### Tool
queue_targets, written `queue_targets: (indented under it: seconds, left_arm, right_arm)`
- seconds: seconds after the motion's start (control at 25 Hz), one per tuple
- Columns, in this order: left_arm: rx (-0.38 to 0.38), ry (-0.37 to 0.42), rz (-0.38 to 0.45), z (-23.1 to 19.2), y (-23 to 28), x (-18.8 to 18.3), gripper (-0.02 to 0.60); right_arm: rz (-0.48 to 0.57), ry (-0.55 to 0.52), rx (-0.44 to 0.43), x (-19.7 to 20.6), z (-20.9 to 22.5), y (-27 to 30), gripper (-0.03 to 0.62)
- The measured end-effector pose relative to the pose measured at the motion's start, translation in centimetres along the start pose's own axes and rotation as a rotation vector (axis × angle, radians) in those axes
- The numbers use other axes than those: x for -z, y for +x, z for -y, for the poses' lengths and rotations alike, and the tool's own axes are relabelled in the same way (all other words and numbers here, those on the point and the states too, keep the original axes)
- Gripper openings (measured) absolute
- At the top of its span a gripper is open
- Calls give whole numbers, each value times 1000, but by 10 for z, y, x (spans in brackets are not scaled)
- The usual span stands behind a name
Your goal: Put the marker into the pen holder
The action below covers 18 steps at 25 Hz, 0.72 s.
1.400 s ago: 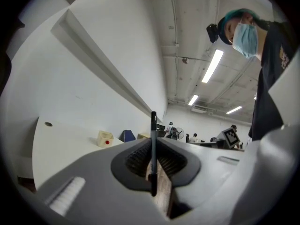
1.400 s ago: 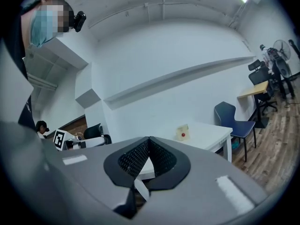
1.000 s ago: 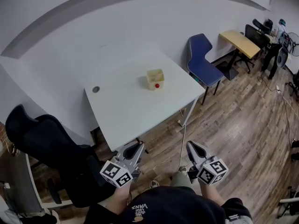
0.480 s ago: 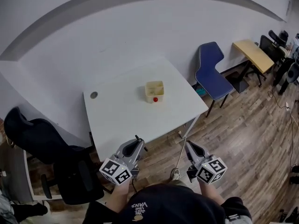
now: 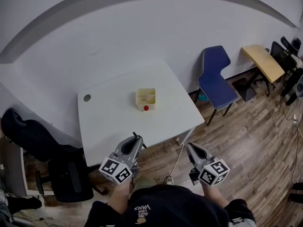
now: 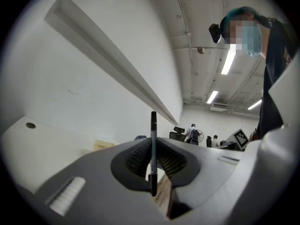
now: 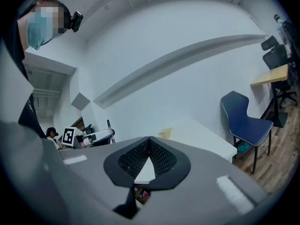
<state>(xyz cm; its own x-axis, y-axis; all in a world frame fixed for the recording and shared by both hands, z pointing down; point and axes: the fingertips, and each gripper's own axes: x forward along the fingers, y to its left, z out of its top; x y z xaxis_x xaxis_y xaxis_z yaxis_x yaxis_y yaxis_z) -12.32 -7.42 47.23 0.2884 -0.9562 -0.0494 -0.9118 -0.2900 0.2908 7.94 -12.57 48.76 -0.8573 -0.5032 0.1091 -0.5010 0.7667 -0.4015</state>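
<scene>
1. Two grippers are held near the white worktop's front edge. The left gripper is clenched on a black marker, which stands upright between its jaws. The right gripper is closed on nothing.
2. Farther off, the cream pen holder stands mid-worktop, well apart from the marker.
3. Beyond the worktop's right side stands a blue chair.

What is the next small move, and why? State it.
Probably carry the left gripper forward over the table toward the pen holder. Its jaws are shut on the marker, held upright, but it hangs at the table's near edge, well short of the holder.
</scene>
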Motion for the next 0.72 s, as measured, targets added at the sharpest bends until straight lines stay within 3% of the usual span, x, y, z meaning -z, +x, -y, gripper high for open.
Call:
queue_targets:
  seconds: [0.24, 0.72]
  left_arm:
    - [-15, 23, -8, -24, 31, -2, 81]
    - [44, 60, -38, -112, 117, -26, 81]
  right_arm:
    - [-2, 22, -2, -4, 22, 20, 0]
    - [43, 47, 124, -27, 44, 74, 0]
